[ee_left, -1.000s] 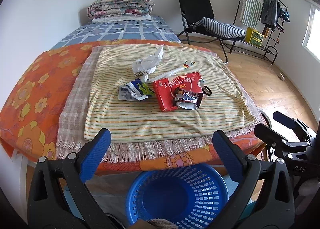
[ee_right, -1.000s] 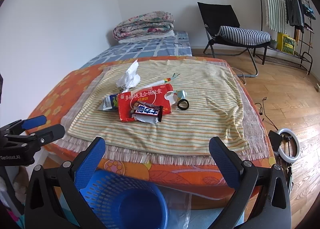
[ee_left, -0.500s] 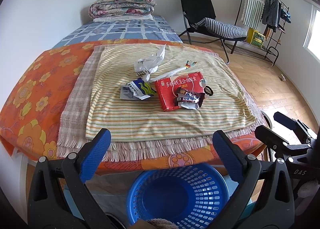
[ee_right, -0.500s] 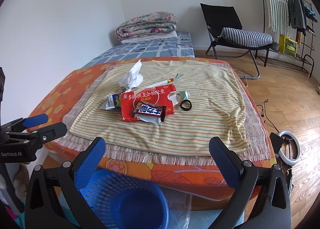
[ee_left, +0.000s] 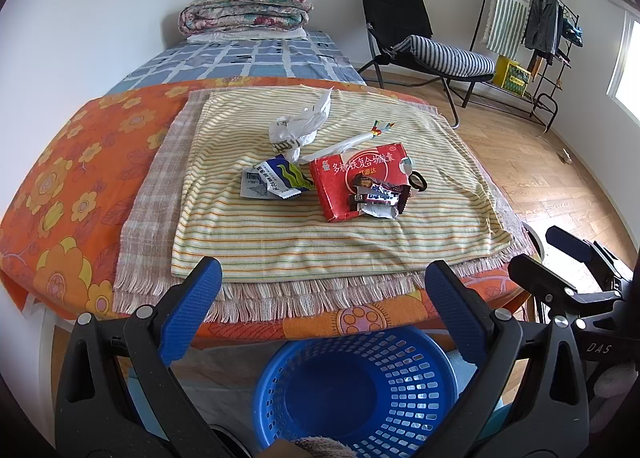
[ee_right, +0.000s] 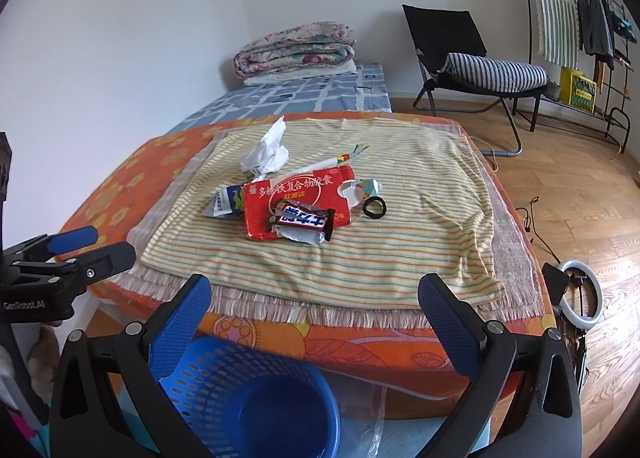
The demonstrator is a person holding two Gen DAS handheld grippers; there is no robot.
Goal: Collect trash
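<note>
Trash lies on a striped cloth (ee_left: 280,234) on the table: a red box (ee_left: 352,178) (ee_right: 296,194), a dark candy wrapper (ee_left: 380,196) (ee_right: 306,220) on it, a blue-white packet (ee_left: 276,178) (ee_right: 226,200), crumpled white paper (ee_left: 298,126) (ee_right: 268,152), a rolled white tube (ee_left: 344,144) and a black ring (ee_left: 418,182) (ee_right: 375,206). A blue basket (ee_left: 356,390) (ee_right: 244,398) stands below the table's front edge. My left gripper (ee_left: 322,282) and right gripper (ee_right: 314,296) are open and empty, held above the basket, short of the table.
An orange flowered cover (ee_left: 60,186) lies under the cloths. A bed with a folded quilt (ee_left: 244,14) is behind. A black chair (ee_left: 424,42) and a clothes rack (ee_left: 532,26) stand at the right. A ring light (ee_right: 580,298) lies on the wood floor.
Both grippers have drifted slightly; the table and trash sit a little lower and closer in both views. Nothing was picked up.
</note>
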